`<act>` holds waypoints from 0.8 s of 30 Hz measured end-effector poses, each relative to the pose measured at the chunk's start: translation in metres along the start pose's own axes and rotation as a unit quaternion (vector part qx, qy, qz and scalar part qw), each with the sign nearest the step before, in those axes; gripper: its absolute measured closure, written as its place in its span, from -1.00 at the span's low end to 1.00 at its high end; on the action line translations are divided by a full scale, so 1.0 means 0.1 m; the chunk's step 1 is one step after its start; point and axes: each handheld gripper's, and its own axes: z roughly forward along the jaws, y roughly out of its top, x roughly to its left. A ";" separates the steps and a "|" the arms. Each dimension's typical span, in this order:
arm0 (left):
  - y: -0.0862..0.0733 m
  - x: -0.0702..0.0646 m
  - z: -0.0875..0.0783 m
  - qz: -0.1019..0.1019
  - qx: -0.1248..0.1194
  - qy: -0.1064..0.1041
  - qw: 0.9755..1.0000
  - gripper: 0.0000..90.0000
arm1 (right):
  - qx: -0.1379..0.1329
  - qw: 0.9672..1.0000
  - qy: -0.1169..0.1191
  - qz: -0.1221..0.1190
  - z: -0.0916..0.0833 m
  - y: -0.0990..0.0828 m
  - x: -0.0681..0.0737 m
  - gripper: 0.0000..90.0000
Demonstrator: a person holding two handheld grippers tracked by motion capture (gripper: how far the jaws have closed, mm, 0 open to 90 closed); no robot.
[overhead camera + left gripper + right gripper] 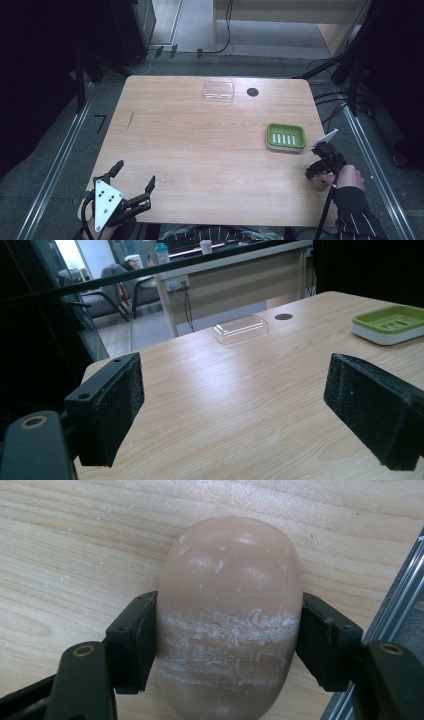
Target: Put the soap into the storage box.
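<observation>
**Right tool clamps the soap near the table's edge**

High view: the right tool points down at the table close to its right edge, with the green soap dish just beyond it and to its left. The left tool rests at the near left corner, jaws spread wide, nothing between them. A clear lid lies far ahead of both.

Left gripper view: the wide jaws frame bare wood; the lid sits well ahead, the dish off to the right.

Right gripper view: the right tool's jaws press on both long sides of the tan soap bar, which lies flat on the wood. The grip sits below the bar's middle, on its chalky scuffed band.

The step looks like lifting the soap toward the dish. Soap is slick, so a straight, slow lift with steady pressure seems wise, keeping the bar level and away from the table's edge.
</observation>
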 end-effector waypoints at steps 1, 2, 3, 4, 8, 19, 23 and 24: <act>0.00 0.00 0.00 -0.001 0.000 0.000 1.000 -0.79 | -0.001 1.000 0.001 0.000 0.00 0.00 0.00 -0.28; 0.00 0.00 0.00 -0.001 0.000 0.000 1.000 -0.79 | -0.003 1.000 0.002 -0.002 0.00 -0.01 0.00 -0.27; 0.00 0.00 0.00 -0.001 0.000 0.000 1.000 -0.79 | -0.003 1.000 0.000 -0.003 0.00 -0.01 0.00 -0.27; 0.00 0.00 0.00 -0.001 0.000 0.000 1.000 -0.79 | -0.003 1.000 0.000 -0.003 0.00 -0.01 0.00 -0.27; 0.00 0.00 0.00 -0.001 0.000 0.000 1.000 -0.79 | -0.004 1.000 0.001 -0.004 0.00 -0.01 0.00 -0.27; 0.00 0.00 0.00 -0.003 -0.001 0.001 1.000 -0.79 | -0.005 1.000 0.004 -0.017 -0.03 0.00 0.01 -0.27; 0.00 0.00 0.00 -0.003 -0.001 0.001 1.000 -0.79 | -0.013 1.000 0.001 -0.024 -0.07 -0.01 0.01 -0.27; 0.00 0.00 0.00 -0.003 -0.001 0.001 1.000 -0.79 | -0.013 0.999 0.000 -0.030 -0.09 0.00 0.02 -0.27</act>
